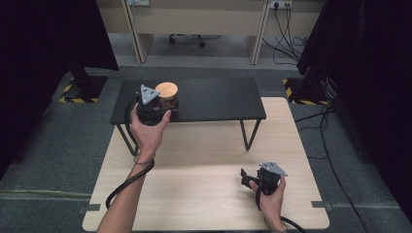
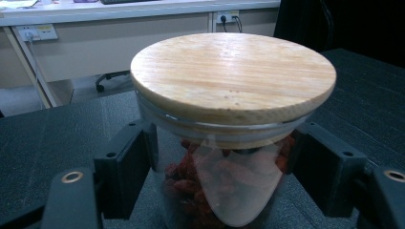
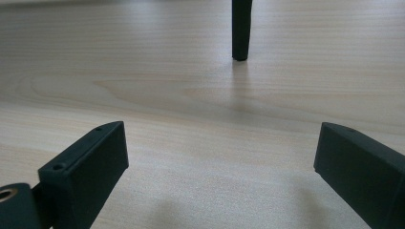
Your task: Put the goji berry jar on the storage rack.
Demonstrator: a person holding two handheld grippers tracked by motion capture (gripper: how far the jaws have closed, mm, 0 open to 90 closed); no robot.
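Note:
A glass jar (image 1: 166,92) with a round wooden lid (image 2: 234,71) and red dried pieces inside is over the front left part of the black shelf (image 1: 214,99). My left gripper (image 1: 164,108) reaches in from the near side. Its pads press on the glass on both sides just below the lid, so the left gripper (image 2: 224,167) is shut on the jar. The jar's base is hidden, so I cannot tell whether it rests on the shelf. My right gripper (image 1: 244,177) lies low over the wooden table (image 1: 204,165) at the front right. Its jaws are wide apart around bare wood, leaving the right gripper (image 3: 222,162) open.
The black shelf stands on thin metal legs on the far half of the wooden table, and one leg (image 3: 241,28) is straight ahead of my right gripper. Cables trail from both grippers. Dark curtains, stands and a desk lie beyond the table.

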